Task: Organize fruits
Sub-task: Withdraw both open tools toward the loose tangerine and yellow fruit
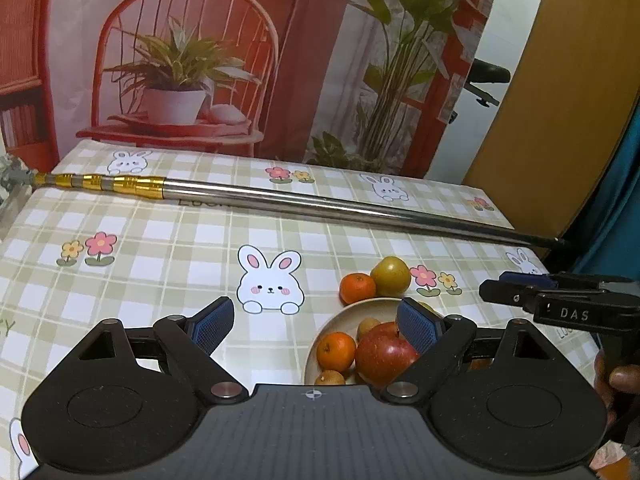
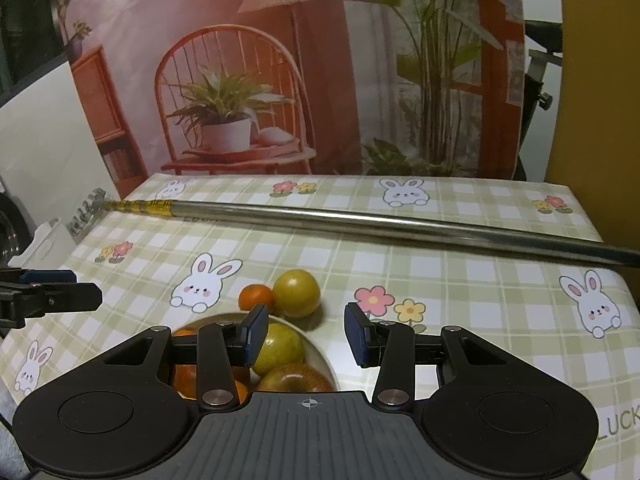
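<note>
A cream bowl [image 1: 340,316] sits on the checked tablecloth, holding a red apple [image 1: 384,354], an orange [image 1: 336,350] and small brown fruits [image 1: 367,326]. Just beyond its far rim a mandarin [image 1: 357,288] and a yellow-green fruit [image 1: 391,276] lie on the cloth. My left gripper [image 1: 316,322] is open above the bowl's left side, holding nothing. My right gripper [image 2: 306,336] is open over the right rim of the bowl [image 2: 322,356], also holding nothing. There the mandarin [image 2: 256,296] and yellow-green fruit [image 2: 297,292] lie just ahead. Another yellow-green fruit [image 2: 280,348] and the apple [image 2: 296,378] rest in the bowl.
A long metal telescopic pole [image 1: 300,204] with gold bands lies across the far part of the table, seen again as the pole [image 2: 360,224]. A printed backdrop stands behind the table. The table's right edge is close. A hand [image 1: 620,380] holds the right gripper.
</note>
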Action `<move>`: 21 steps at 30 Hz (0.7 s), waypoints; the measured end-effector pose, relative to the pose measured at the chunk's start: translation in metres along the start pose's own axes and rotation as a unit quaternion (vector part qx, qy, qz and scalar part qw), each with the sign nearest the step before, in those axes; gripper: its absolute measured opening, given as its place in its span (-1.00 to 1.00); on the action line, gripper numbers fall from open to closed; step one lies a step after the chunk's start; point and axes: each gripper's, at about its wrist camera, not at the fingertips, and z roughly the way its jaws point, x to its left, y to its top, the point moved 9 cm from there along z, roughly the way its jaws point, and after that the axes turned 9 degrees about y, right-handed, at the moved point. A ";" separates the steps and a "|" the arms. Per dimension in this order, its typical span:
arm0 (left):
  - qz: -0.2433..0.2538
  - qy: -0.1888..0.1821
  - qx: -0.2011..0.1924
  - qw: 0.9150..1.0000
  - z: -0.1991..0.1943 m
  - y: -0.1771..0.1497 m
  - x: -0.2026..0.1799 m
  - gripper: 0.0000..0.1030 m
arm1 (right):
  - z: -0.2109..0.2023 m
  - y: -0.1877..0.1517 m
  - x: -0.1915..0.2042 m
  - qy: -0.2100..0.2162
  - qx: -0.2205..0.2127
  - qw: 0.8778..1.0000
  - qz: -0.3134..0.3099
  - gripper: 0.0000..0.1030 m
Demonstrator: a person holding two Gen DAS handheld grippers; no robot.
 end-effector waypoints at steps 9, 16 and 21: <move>0.025 0.006 0.000 1.000 0.008 0.016 -0.004 0.72 | 0.002 0.010 -0.005 0.002 -0.008 1.000 0.001 -0.24; 0.040 -0.009 0.010 0.999 0.025 0.032 -0.017 0.26 | 0.008 0.020 -0.011 0.004 -0.013 1.000 0.003 -0.24; 0.073 -0.035 0.037 0.996 0.054 0.030 -0.036 0.03 | 0.014 0.021 -0.016 0.005 -0.010 1.000 0.007 -0.24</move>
